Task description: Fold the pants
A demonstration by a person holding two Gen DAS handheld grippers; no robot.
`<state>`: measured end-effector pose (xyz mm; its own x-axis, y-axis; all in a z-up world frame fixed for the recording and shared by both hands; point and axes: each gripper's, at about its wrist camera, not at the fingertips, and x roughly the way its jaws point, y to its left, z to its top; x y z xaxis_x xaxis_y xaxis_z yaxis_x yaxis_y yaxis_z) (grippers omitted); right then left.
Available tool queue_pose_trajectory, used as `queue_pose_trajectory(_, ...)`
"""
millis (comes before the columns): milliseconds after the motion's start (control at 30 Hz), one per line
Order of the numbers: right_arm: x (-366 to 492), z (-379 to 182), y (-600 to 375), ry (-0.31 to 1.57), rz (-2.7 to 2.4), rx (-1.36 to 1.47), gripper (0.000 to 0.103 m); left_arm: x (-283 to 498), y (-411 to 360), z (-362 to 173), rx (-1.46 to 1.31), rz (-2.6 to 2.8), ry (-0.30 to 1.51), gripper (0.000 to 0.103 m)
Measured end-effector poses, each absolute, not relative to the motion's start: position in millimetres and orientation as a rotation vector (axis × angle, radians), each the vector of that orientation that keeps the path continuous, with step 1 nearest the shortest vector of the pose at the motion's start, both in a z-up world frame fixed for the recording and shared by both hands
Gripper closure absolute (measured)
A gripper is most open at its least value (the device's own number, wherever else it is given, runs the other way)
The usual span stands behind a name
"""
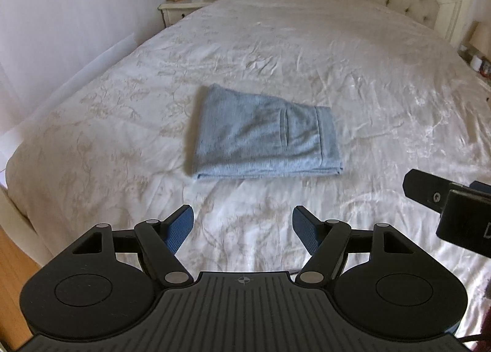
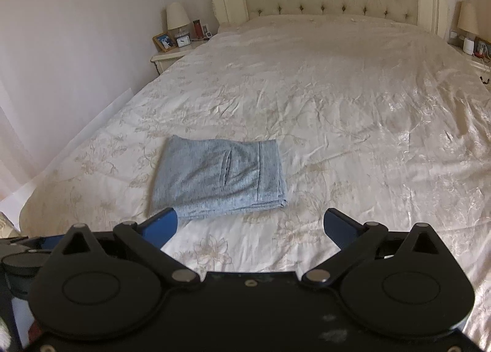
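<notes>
Just folded pants (image 1: 265, 137) on bed (image 1: 353, 54)

Left black two-finger gripper with blue ribbed pads (image 1: 242, 229): jaws apart, nothing between them, angled downward. Right black gripper with blue pads (image 2: 250, 227): jaws spread wider, empty, angled downward; its body apparently shows at the left view's right edge.

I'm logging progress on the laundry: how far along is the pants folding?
Done: the light blue-grey knit pants lie folded in a compact rectangle on the cream floral bedspread. In hand: nothing; the left gripper and right gripper are open, apart from the cloth. Left: seemingly nothing, perhaps tidying.
</notes>
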<state>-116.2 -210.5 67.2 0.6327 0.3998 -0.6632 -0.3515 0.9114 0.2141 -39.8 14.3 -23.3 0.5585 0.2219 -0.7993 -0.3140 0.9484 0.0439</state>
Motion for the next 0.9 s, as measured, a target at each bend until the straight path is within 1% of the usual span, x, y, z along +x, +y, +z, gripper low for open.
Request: queue_pose_trajectory(900, -109, 48, -209, 0.886, 0.374, 0.040, 0.000, -39, 13, -24, -0.104, 0.348, 0.974, 0.033)
